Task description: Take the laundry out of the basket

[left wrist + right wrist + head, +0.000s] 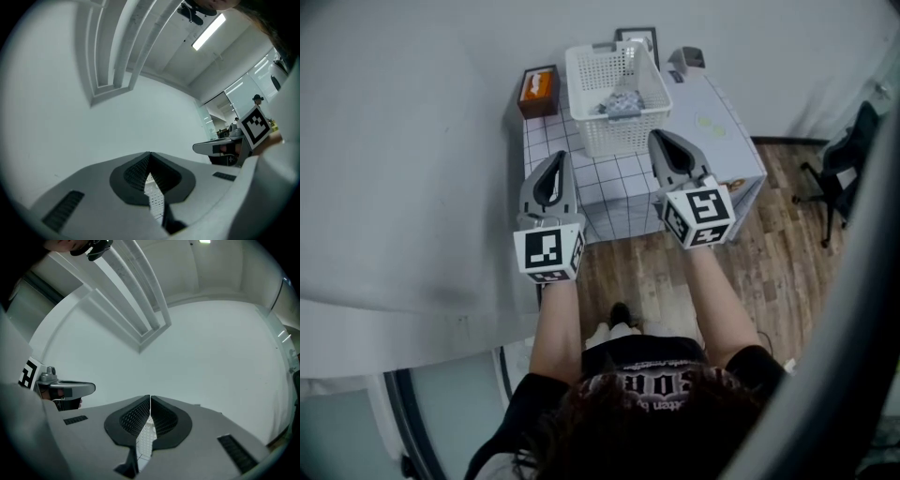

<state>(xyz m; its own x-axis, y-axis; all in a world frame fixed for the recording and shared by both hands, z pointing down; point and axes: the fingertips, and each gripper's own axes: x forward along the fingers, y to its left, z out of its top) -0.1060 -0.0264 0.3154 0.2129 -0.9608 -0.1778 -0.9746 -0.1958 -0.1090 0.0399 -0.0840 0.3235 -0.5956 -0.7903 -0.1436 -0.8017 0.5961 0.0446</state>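
Basket (611,139) ahead, both grippers pinched together, empty.
I am holding the left gripper (562,157) and right gripper (655,138) short of the tabletop (551,142); laundry (620,103) is lying low in the basket, so I am planning wide jaws before dipping over the rim.

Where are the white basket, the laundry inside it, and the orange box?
white basket (623,139), head view, on its front wall.
laundry (621,103), head view, middle of the grey pile.
orange box (538,89), head view, on its top.
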